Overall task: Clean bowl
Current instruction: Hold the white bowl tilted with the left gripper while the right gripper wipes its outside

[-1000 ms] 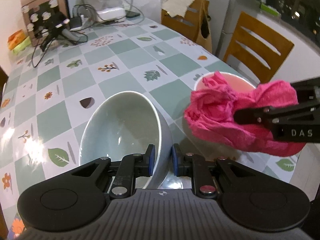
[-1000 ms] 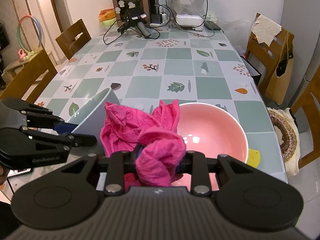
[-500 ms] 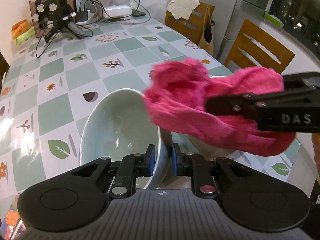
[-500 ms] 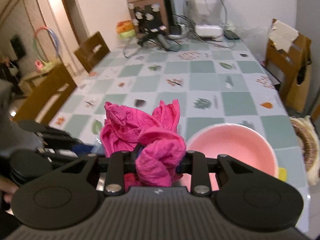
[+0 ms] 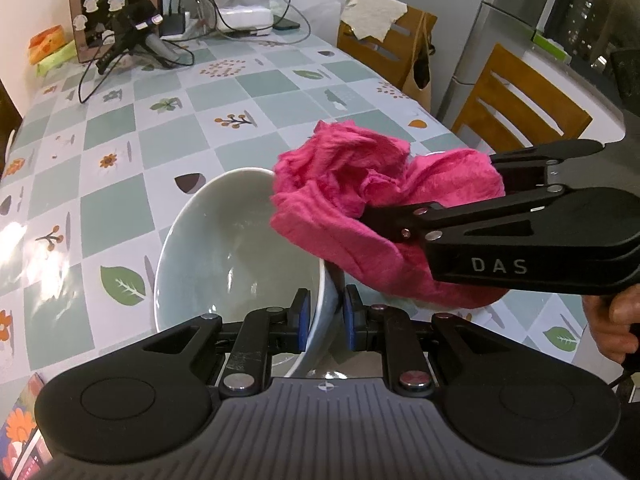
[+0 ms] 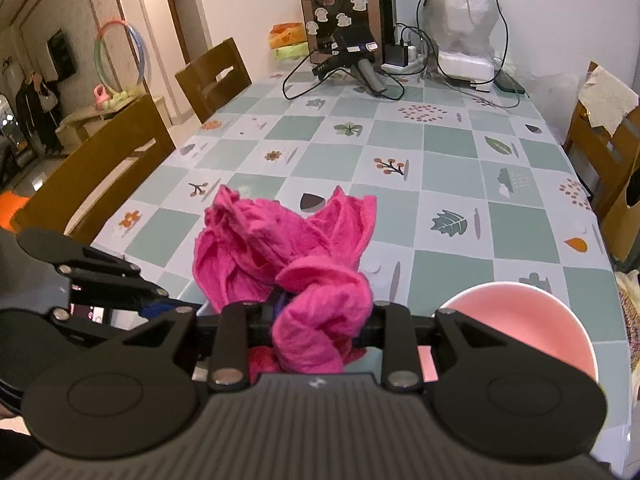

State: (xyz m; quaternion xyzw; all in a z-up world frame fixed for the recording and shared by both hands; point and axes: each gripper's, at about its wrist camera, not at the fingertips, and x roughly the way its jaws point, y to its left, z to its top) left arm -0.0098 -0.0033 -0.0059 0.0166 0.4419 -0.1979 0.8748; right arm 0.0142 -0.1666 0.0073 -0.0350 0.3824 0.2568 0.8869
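Nearest me: my left gripper [image 5: 325,316] is clamped on the rim of the grey-green bowl [image 5: 240,256], one pad inside, one outside, bowl tipped up on edge w/ its mouth facing away over the table [image 5: 168,132]. Thin pinch on glazed rim, so if I push the rag in hard the bowl could twist or slip out & drop on the tabletop.

Next out: my right gripper [image 6: 316,312] is squeezed tight on a bunched pink cloth [image 5: 360,196], hanging at the bowl's right rim, not yet inside as far as I can tell. Loose folds could catch the rim & lever the bowl sideways; also only a wad is gripped, so it may pull free mid-wipe.

Further right: pink bowl [image 6: 520,320] sits near my right hand's path; a wide swing could knock it toward the table edge.
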